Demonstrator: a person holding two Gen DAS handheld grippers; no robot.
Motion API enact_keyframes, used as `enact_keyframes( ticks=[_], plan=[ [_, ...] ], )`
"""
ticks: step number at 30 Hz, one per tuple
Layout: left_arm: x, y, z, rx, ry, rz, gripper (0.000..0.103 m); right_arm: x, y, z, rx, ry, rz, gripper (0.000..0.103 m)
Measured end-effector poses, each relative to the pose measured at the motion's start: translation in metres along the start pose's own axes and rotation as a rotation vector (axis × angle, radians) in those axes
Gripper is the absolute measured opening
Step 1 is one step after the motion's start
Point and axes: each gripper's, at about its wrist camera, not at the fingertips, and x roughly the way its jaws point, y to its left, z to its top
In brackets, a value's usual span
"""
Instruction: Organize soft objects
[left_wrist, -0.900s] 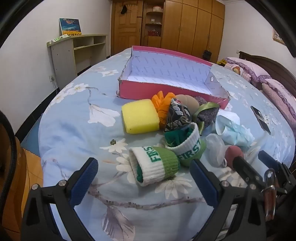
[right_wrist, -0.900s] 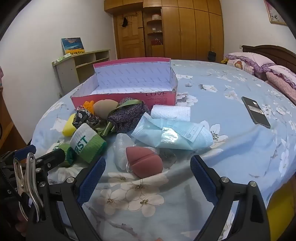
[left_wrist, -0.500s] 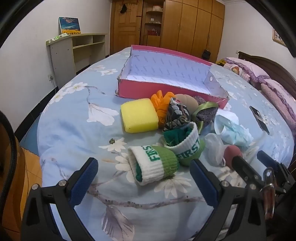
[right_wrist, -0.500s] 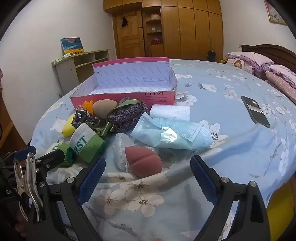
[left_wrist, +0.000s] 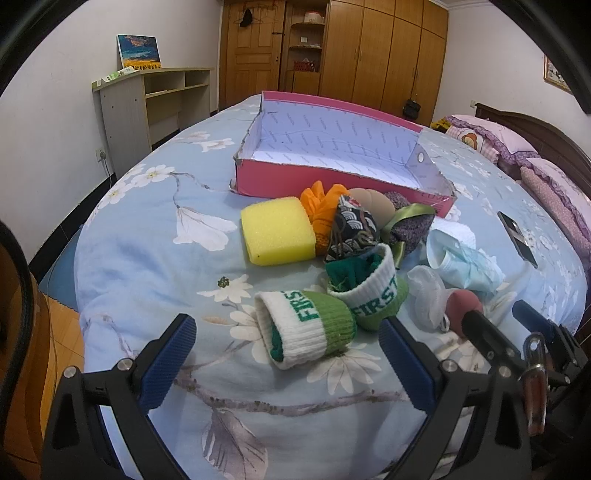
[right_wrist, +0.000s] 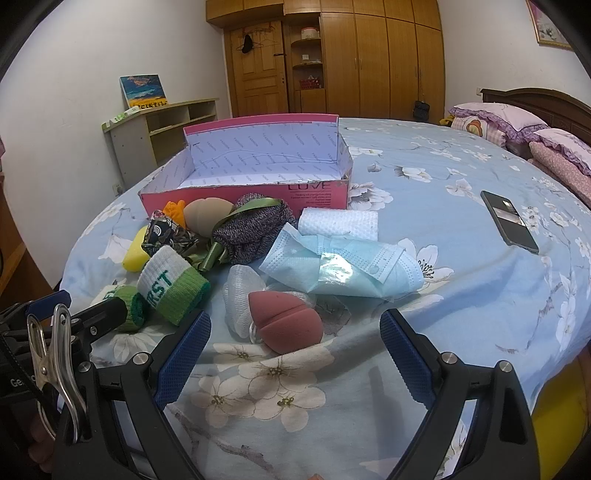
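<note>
A heap of soft things lies on the flowered bedspread before an open pink box (left_wrist: 332, 188) (right_wrist: 243, 192). It holds two green-and-white rolled socks (left_wrist: 306, 334) (left_wrist: 369, 295), a yellow sponge (left_wrist: 279, 230), a patterned pouch (left_wrist: 352, 229), a grey knit bundle (right_wrist: 255, 229), a blue face mask (right_wrist: 343, 269), a white cloth (right_wrist: 338, 223) and a dusky-pink makeup sponge (right_wrist: 284, 325). My left gripper (left_wrist: 286, 365) is open, just short of the near sock. My right gripper (right_wrist: 295, 358) is open, just short of the pink sponge.
A black phone (right_wrist: 509, 221) lies on the bed to the right. Pink pillows (right_wrist: 517, 125) and a dark headboard are at the far right. A low shelf unit (left_wrist: 155, 107) stands by the left wall and wooden wardrobes (right_wrist: 369, 59) at the back.
Both grippers have drifted very slightly; the objects have not moved and both jaws stay open.
</note>
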Motion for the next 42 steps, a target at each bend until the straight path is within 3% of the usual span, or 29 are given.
enact_keyframes(
  ticks=[42],
  plan=[
    [0.0010,0.0003,0.0006,0.003,0.007,-0.002,0.101,0.0022,-0.0008,0.0022,0.003,0.001,0.002,0.096]
  ],
)
